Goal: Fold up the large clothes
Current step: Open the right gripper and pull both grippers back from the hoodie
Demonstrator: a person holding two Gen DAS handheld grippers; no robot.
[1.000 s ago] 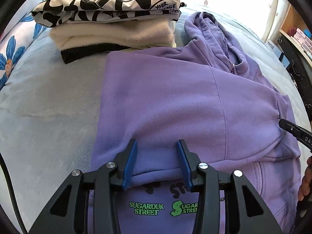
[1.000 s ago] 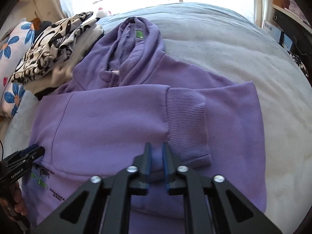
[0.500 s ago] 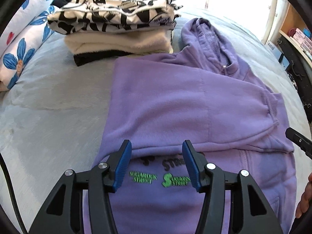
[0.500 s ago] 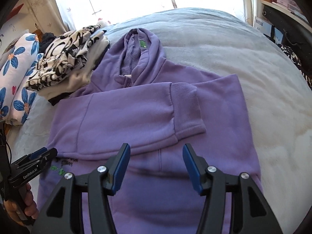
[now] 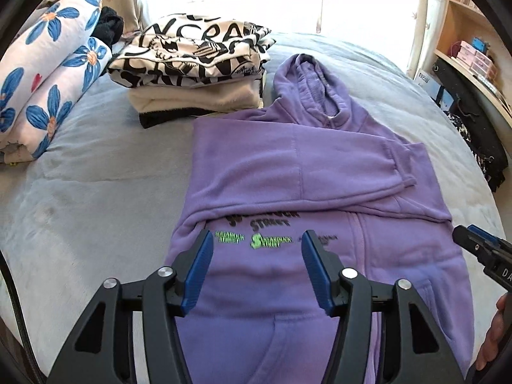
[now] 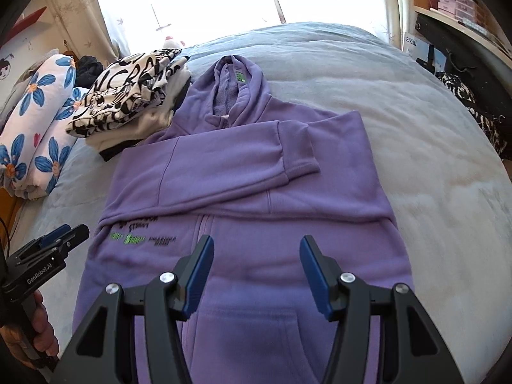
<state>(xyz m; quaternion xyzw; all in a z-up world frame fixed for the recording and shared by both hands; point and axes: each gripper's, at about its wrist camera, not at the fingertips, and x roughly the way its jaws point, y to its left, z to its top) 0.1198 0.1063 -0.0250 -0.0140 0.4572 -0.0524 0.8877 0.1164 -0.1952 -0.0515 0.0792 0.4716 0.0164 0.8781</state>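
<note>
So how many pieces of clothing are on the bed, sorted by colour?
Purple: 1, the hoodie lying flat
Black-and-white print: 1, top of the stack
Cream: 1, the middle layer
Black: 1, the bottom layer
Total: 4 that I can tell apart; the stack may hide more.

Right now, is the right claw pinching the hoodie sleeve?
No. The right claw stands open above the purple hoodie, with no fabric pressed between its pads.
</note>
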